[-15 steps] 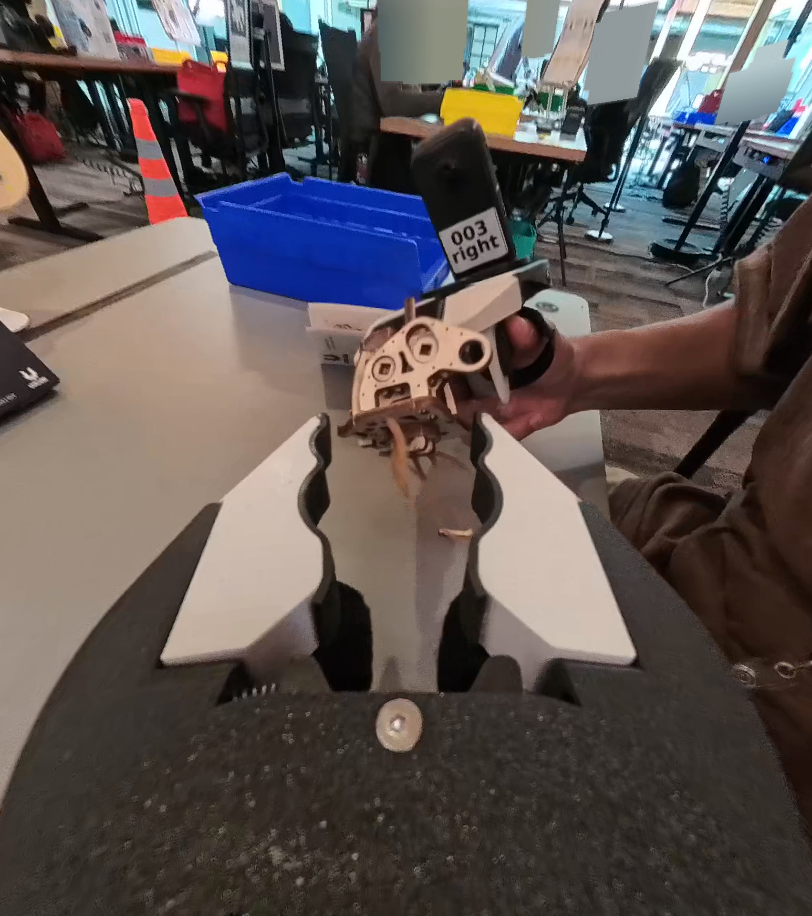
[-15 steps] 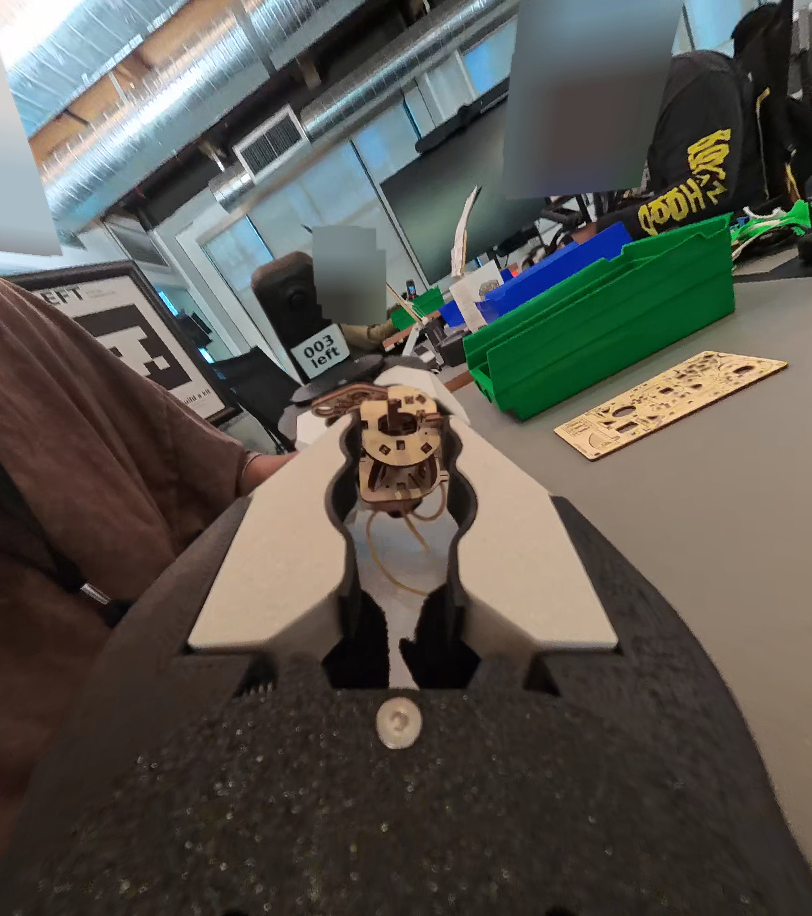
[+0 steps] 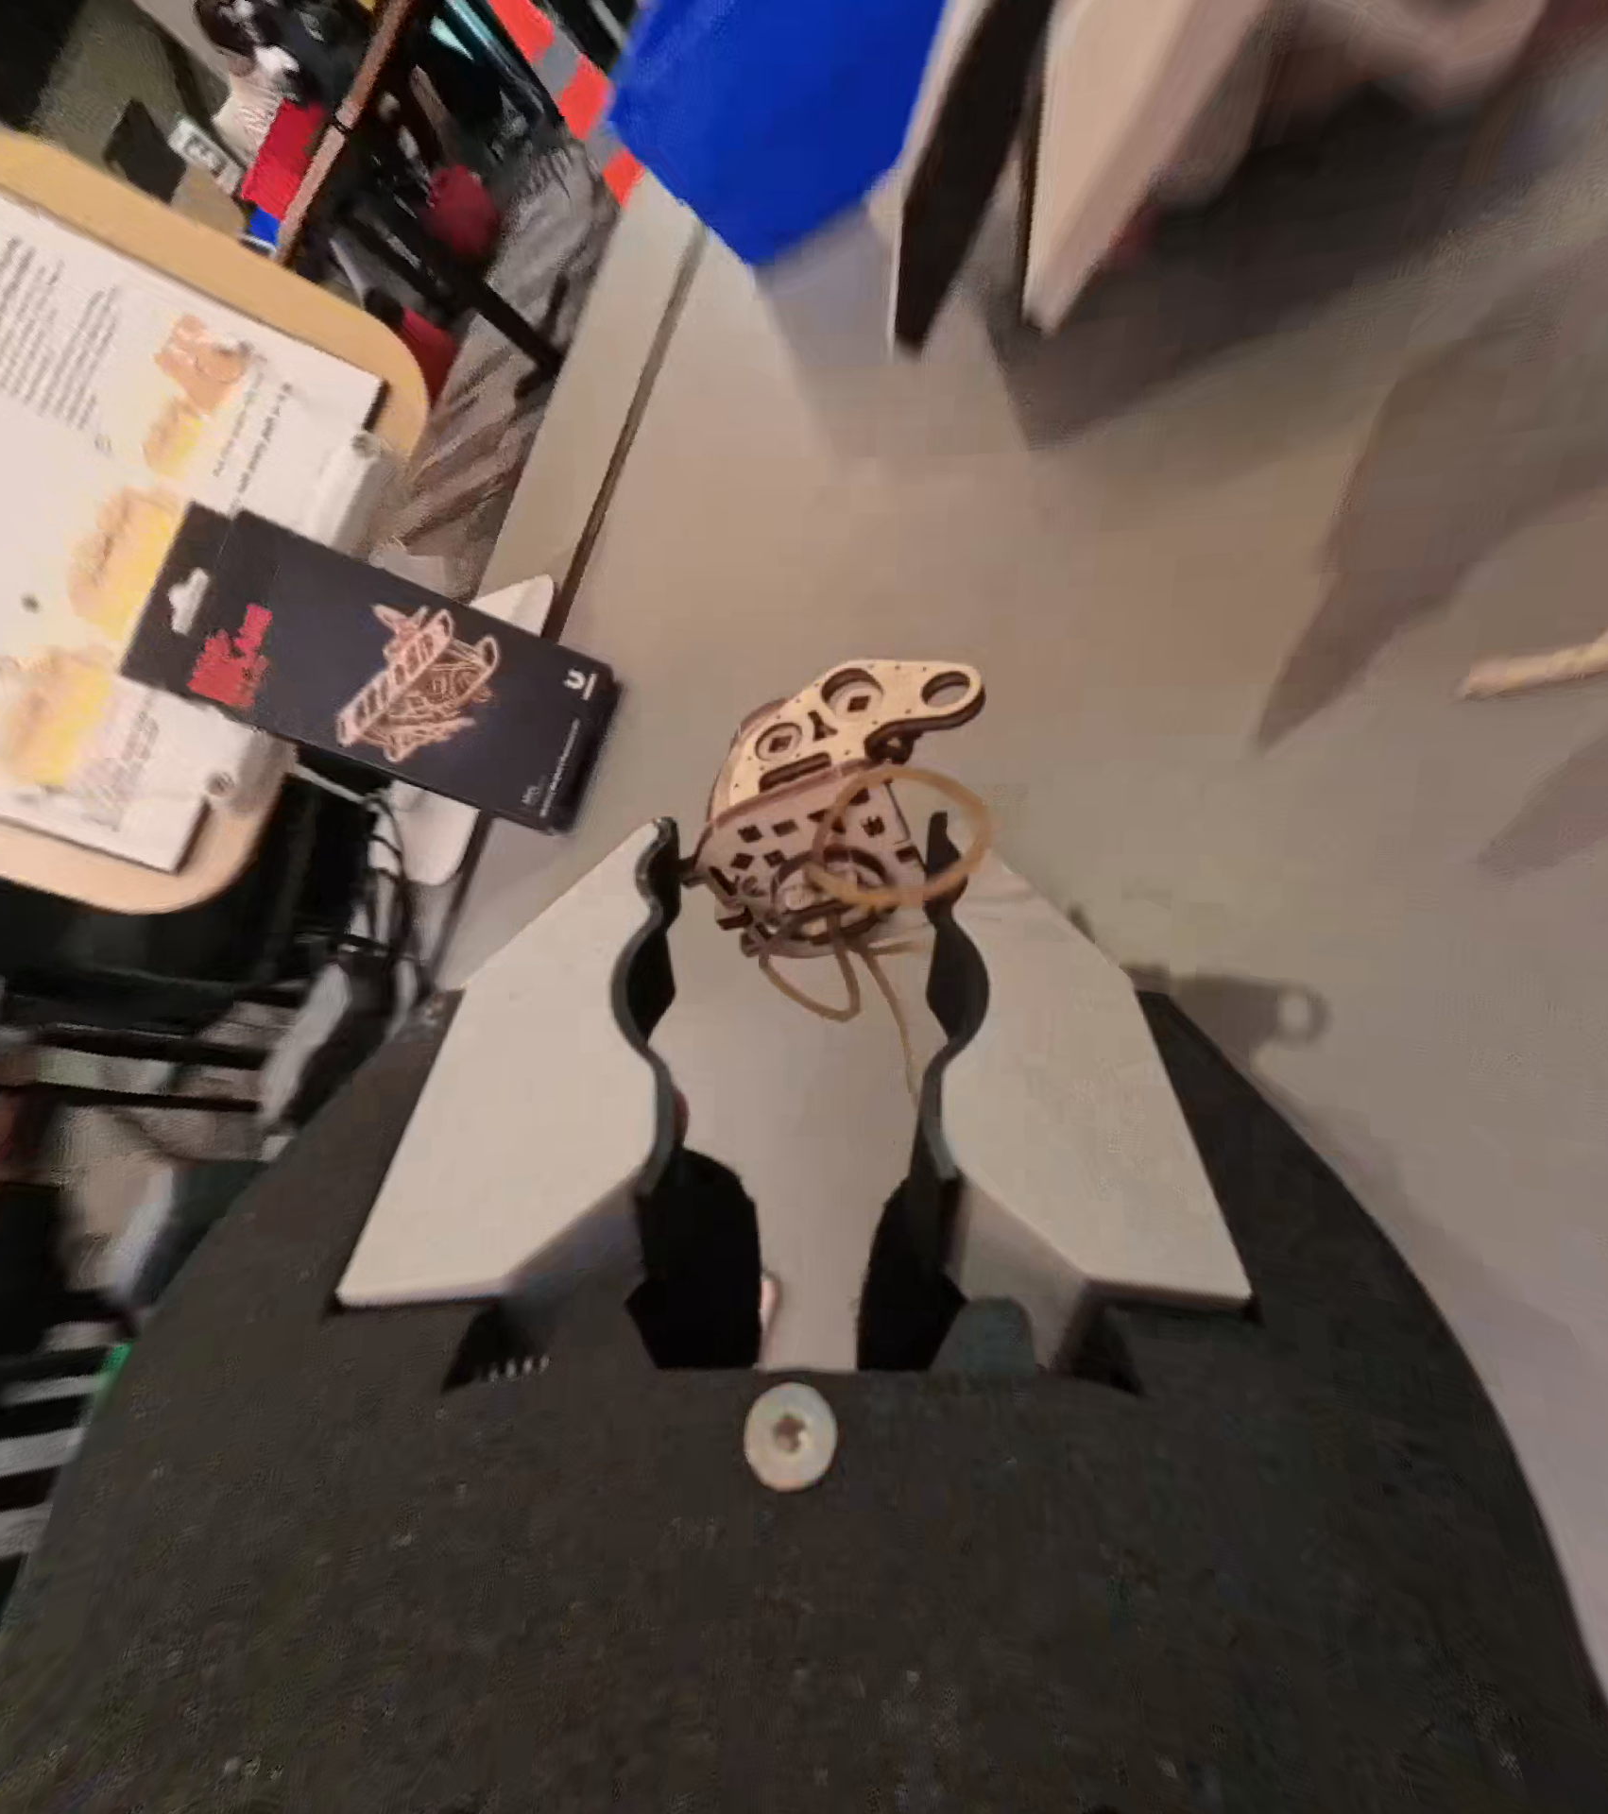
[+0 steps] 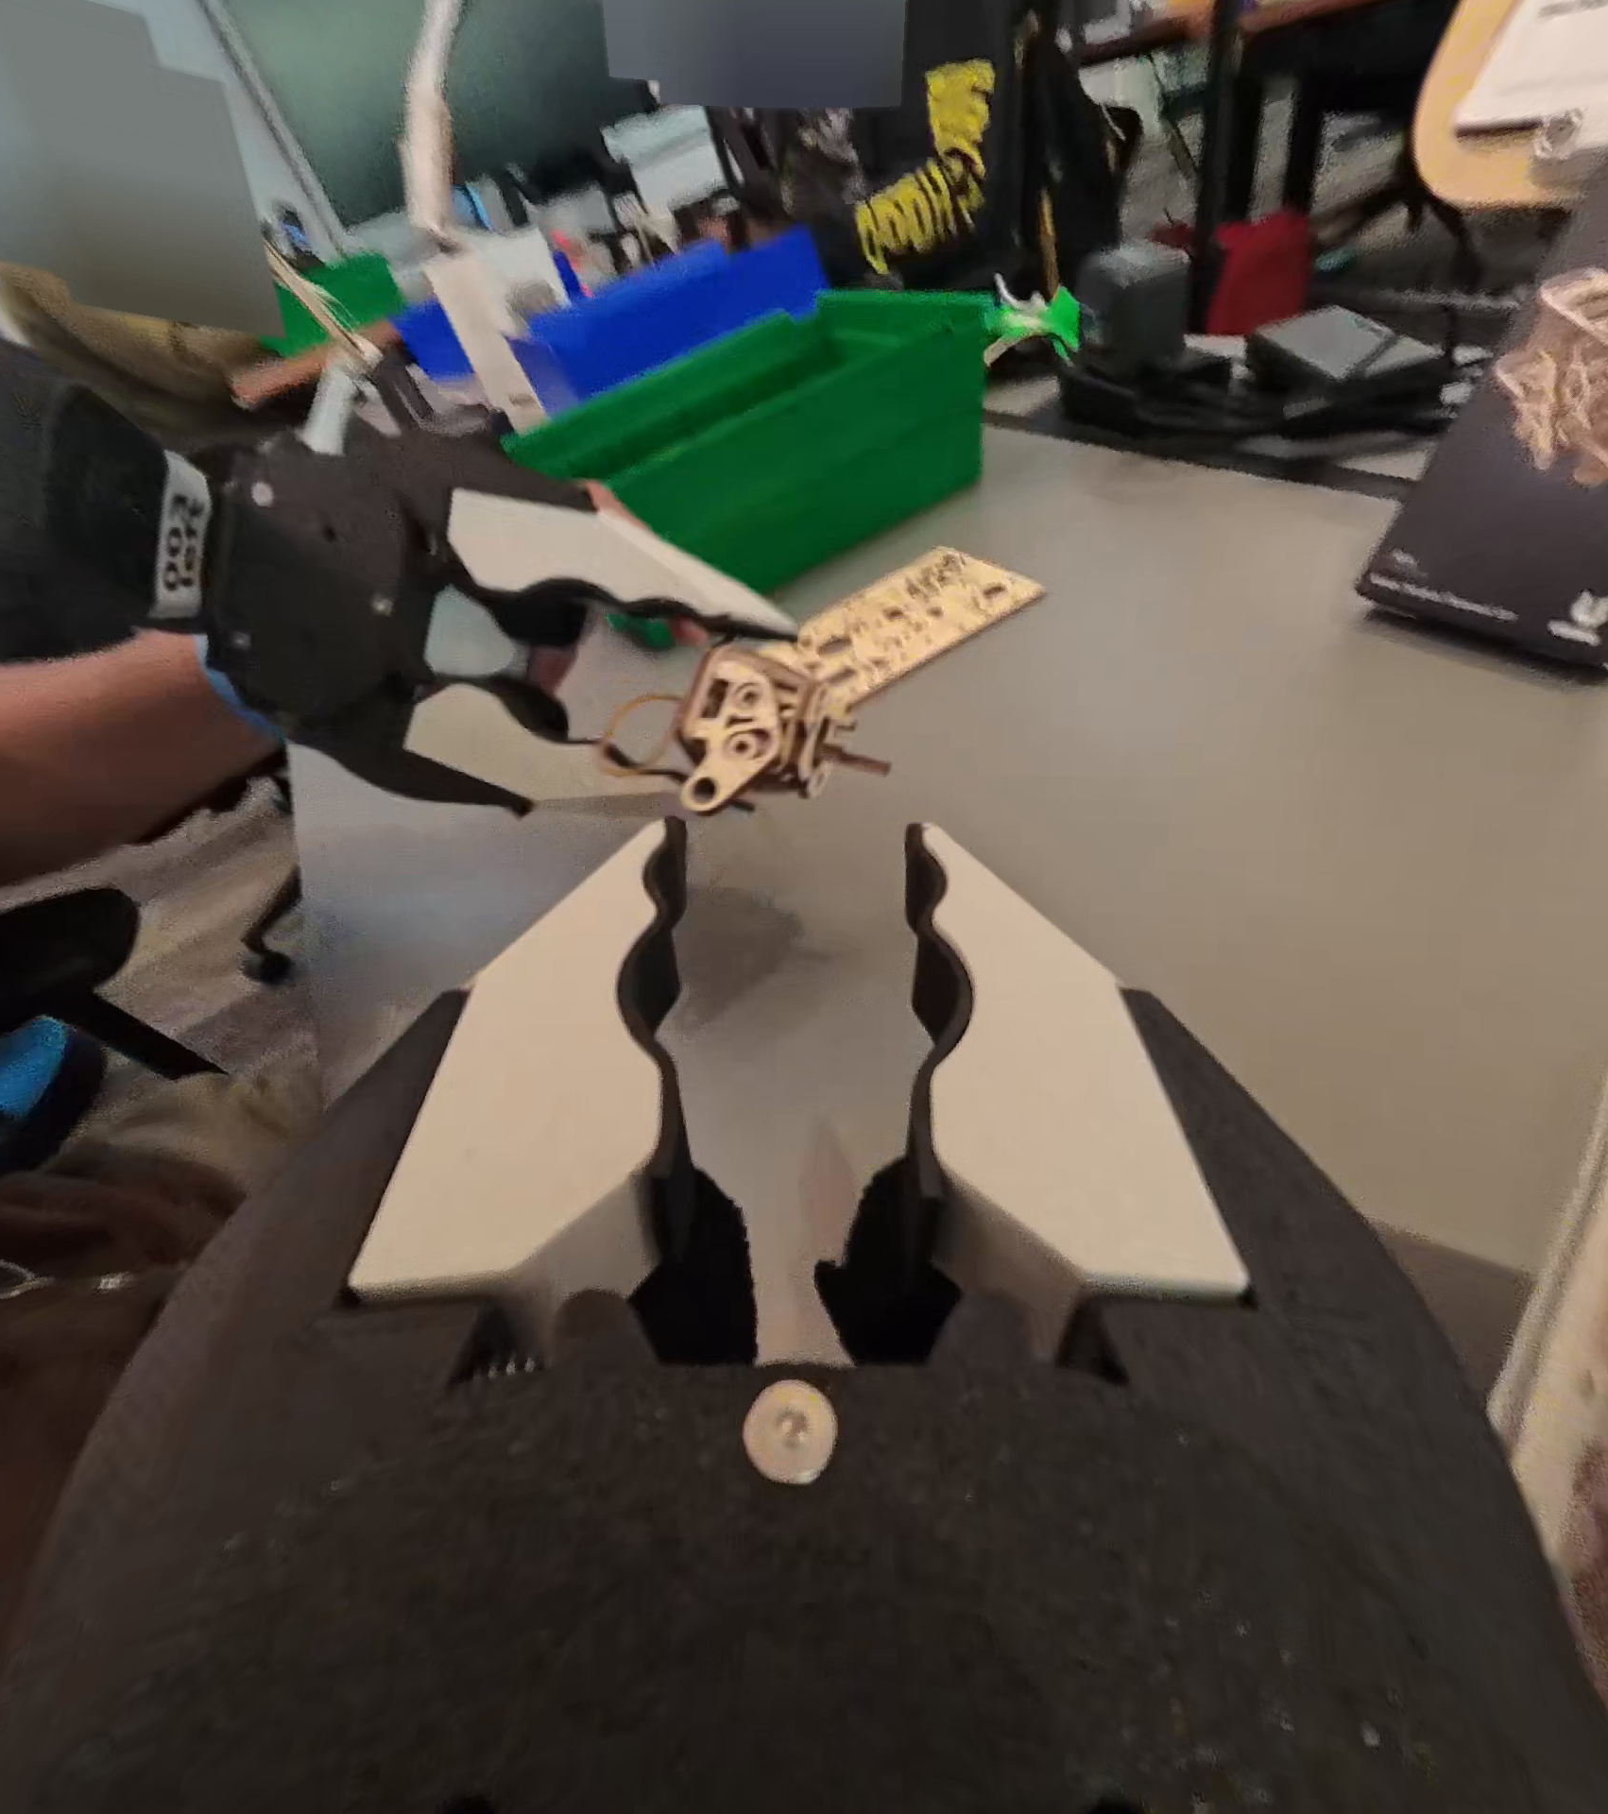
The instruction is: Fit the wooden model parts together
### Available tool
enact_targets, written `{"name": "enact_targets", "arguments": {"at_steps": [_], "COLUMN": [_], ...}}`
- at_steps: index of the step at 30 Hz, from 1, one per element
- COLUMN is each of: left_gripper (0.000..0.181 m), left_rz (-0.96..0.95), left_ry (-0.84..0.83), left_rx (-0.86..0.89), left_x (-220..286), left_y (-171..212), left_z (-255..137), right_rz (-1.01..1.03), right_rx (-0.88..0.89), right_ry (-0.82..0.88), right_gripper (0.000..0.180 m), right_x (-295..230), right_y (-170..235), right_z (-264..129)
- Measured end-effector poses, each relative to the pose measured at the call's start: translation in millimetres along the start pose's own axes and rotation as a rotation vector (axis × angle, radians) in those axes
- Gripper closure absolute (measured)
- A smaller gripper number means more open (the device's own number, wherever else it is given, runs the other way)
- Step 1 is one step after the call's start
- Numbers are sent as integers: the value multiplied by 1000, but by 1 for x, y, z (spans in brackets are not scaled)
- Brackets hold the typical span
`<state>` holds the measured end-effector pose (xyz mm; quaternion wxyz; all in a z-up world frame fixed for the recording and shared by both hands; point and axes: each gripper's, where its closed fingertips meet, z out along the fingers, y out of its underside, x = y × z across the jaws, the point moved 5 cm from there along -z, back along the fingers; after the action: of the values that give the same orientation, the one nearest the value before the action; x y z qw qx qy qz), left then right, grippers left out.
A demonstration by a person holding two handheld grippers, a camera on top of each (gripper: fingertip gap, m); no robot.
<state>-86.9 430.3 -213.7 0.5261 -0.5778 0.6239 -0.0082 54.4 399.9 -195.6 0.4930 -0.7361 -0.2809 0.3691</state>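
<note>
While its two white fingers pinch the wooden model assembly [image 3: 820,834] at their tips, the left gripper [image 3: 805,864] holds that piece up above the grey table [image 3: 1124,589]. Loose rubber bands [image 3: 908,834] loop off the assembly and dangle back between the fingers. From the right wrist view, the same gripper [image 4: 682,726] reaches in from the left, clamped on the assembly [image 4: 761,726] with one finger above it and one below, in a person's hand [image 4: 44,726].

The right gripper [image 4: 795,834] has its jaws spread with nothing between them, its tips just short of the held assembly.

Beyond the assembly a flat wooden parts sheet [image 4: 918,618] lies on the table [image 4: 1271,883], and past that sits a green bin [image 4: 780,442] with a blue bin [image 4: 682,294] behind it. A dark product box [image 4: 1566,471] with a model pictured on it stands at the far right. In the left wrist view, a dark box [image 3: 378,677] lies near the table edge beside an instruction sheet [image 3: 84,491] on a light wooden board, and a blurred blue bin [image 3: 771,108] shows at the top.
</note>
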Motion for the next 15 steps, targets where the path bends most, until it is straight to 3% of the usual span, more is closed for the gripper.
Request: {"name": "enact_targets", "arguments": {"at_steps": [9, 15], "left_gripper": [133, 133], "left_rz": [374, 540], "left_ry": [44, -15], "left_rx": [-142, -213], "left_x": [-13, -28], "left_y": [7, -2], "left_z": [77, 111], "right_rz": [-71, -38], "right_rx": [-89, -8], "right_ry": [165, 273], "right_gripper": [138, 134], "right_x": [-17, 4], "right_y": [39, 32], "right_z": [-53, -119]}}
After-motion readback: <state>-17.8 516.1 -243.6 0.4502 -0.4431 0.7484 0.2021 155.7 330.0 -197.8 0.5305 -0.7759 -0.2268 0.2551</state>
